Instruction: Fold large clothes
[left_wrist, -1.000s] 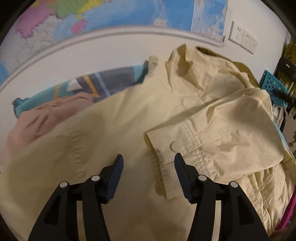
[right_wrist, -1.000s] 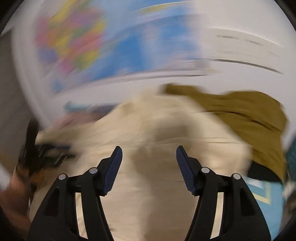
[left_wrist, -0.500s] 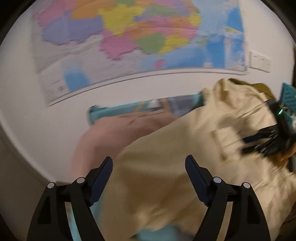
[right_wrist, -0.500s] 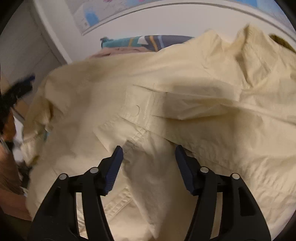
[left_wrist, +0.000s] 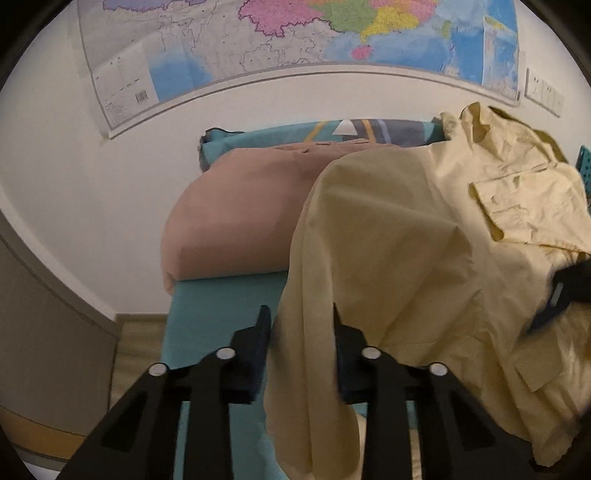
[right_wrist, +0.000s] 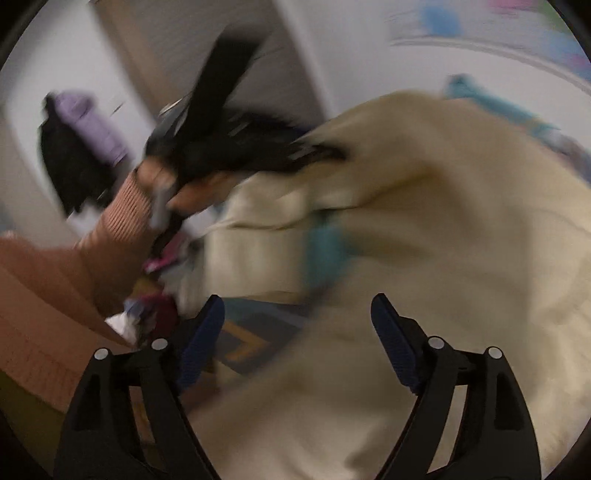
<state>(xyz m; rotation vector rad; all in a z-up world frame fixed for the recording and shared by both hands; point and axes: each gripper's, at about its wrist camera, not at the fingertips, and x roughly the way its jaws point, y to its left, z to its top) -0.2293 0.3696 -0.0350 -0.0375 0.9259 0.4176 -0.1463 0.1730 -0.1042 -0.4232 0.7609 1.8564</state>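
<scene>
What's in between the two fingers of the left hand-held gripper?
A fold of the yellow shirt. In the left wrist view it hangs between the left hand-held gripper fingers, which have just been closing on it.

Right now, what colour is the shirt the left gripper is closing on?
Pale yellow shirt; clearest in the left wrist view, between the left gripper's pads.
</scene>
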